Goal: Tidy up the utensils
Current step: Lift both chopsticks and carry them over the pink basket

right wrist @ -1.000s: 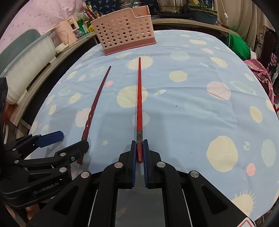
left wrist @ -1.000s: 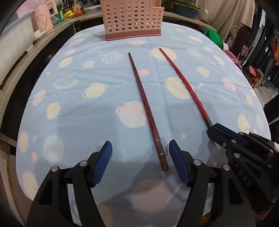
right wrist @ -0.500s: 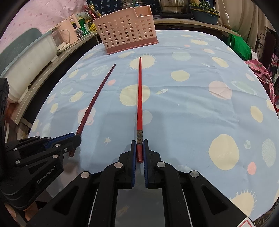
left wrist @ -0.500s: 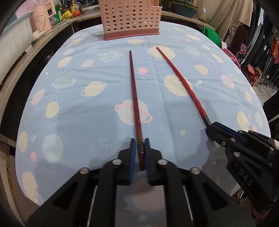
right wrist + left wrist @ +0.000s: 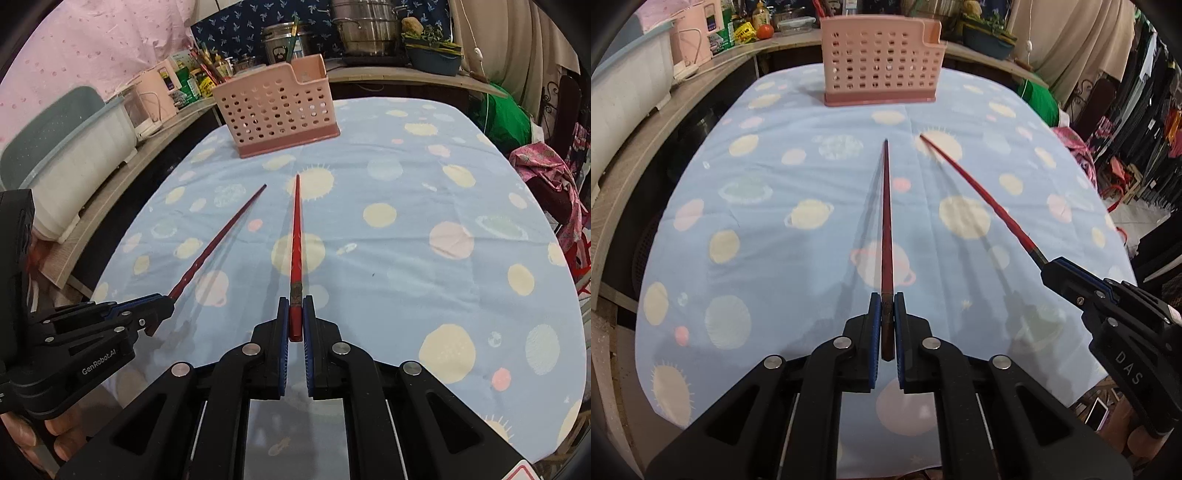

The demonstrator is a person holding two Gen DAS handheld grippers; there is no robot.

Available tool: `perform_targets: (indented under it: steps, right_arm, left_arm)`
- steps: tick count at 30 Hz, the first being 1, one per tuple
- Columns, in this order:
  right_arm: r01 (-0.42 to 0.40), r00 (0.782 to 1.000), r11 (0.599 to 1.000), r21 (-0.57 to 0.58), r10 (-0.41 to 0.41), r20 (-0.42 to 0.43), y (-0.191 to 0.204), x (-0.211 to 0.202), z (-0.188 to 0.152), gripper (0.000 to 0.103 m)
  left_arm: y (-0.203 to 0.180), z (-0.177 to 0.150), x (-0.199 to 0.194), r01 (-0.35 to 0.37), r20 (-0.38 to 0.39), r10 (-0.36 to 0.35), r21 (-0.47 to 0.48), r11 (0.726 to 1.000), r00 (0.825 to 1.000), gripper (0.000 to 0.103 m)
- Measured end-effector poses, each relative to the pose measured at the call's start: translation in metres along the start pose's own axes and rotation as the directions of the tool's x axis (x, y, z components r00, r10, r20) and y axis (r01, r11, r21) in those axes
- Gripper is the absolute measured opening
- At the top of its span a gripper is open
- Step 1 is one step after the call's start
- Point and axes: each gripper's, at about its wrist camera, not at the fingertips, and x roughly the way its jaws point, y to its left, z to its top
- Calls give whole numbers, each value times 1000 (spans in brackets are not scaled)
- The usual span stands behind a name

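A: Left tool (image 5: pixel 885 325) pressed together on the thick end of the dark red chopstick (image 5: pixel 885 221), blue pads (image 5: pixel 874 325) tight against both sides. Shaft pointing straight ahead toward the pink perforated holder (image 5: pixel 881 70).

B: Same on the other side. Right tool (image 5: pixel 294 325) pinching the butt of the bright red chopstick (image 5: pixel 295 240), tip aimed at the holder (image 5: pixel 275 110).

A: Chopsticks resting on the cloth or clear of it?

B: Shadows cast beside both shafts on the blue planet-print cloth (image 5: pixel 775 221), so apparently off the surface. Tips hard to judge.

A: Position of the holder?

B: Upright at the far end of the worktop (image 5: pixel 424 221), well apart from both tips. Nothing visible through its holes.

A: Relation between the two sticks?

B: Apart, side by side, tips closer together than the gripped ends. Dark one on the left, bright one on the right.

A: Beyond the worktop?

B: Cluttered shelf (image 5: pixel 110 162) along the left with a white tub (image 5: pixel 70 162), steel pots (image 5: pixel 362 33) behind.
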Motion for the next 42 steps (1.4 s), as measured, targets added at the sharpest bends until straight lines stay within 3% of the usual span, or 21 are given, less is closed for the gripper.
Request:
perform_targets:
  steps: [10, 18, 26, 36, 42]
  right_arm:
    - [-46, 984, 999, 4, 44, 173, -3, -42, 70, 7]
    - [-64, 961, 998, -11, 64, 269, -2, -46, 123, 7]
    - [-82, 950, 997, -5, 80, 303, -1, -31, 162, 7]
    - [-87, 942, 996, -7, 85, 323, 3, -21, 186, 7]
    - [-113, 926, 994, -9, 108, 361, 2, -27, 211, 7]
  left_arm:
    - [3, 55, -54, 11, 146, -9, -15, 1000, 989, 7]
    - [0, 112, -75, -10, 238, 11, -7, 1000, 971, 7]
    - [-5, 157, -80, -38, 300, 32, 13, 999, 954, 7]
    - [-2, 193, -80, -35, 332, 27, 19, 999, 943, 7]
    - [1, 219, -95, -35, 381, 27, 13, 999, 924, 7]
